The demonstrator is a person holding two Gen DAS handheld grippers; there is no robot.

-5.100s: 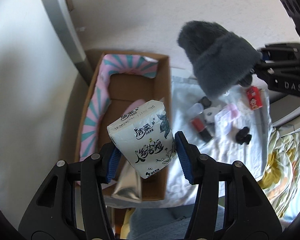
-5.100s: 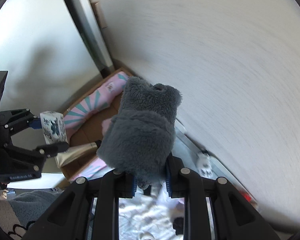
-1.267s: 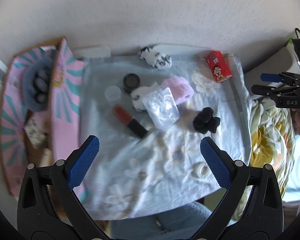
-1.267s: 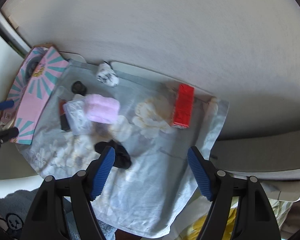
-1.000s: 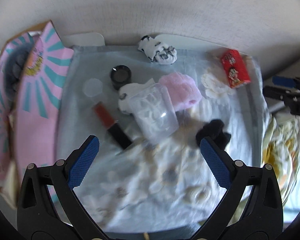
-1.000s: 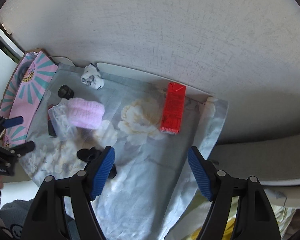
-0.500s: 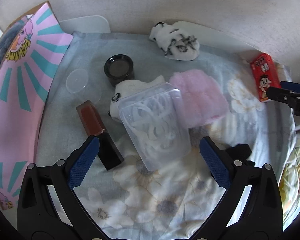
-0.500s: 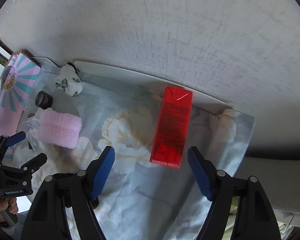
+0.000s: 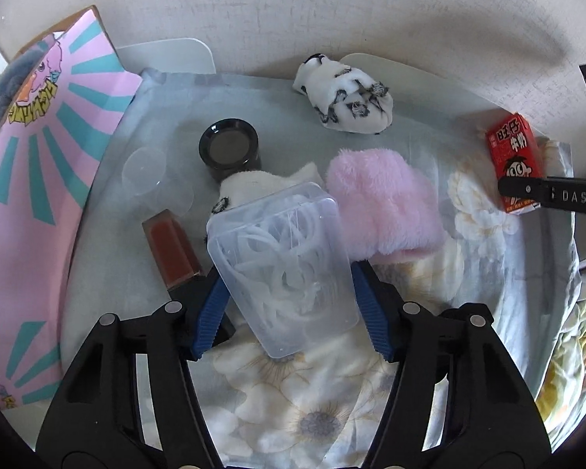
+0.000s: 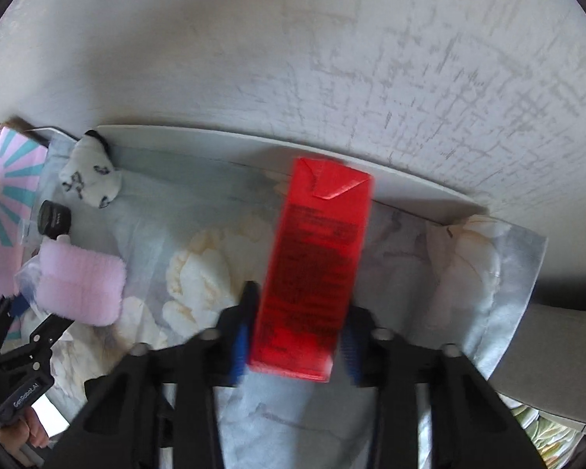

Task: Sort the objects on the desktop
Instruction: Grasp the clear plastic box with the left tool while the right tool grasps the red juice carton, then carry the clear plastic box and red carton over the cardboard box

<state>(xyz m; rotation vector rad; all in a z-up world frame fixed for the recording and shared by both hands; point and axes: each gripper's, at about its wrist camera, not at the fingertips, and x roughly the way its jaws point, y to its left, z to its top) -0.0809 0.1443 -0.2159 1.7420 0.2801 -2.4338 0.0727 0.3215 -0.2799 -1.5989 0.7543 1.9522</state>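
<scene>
Both hand-held grippers have just narrowed on new items: the left hand-held gripper (image 9: 291, 312) now clamps the clear plastic box (image 9: 283, 269) at 6 o'clock on the floral cloth (image 9: 293, 402), the right hand-held gripper (image 10: 295, 346) the red milk carton (image 10: 312, 269). Lifting toward the pink box flap (image 9: 31, 179) at 9 o'clock likely follows.

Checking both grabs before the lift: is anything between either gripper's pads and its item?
Nothing visible. The left gripper has closed its pads directly onto the clear box; the right gripper has closed directly onto the red carton.
</scene>
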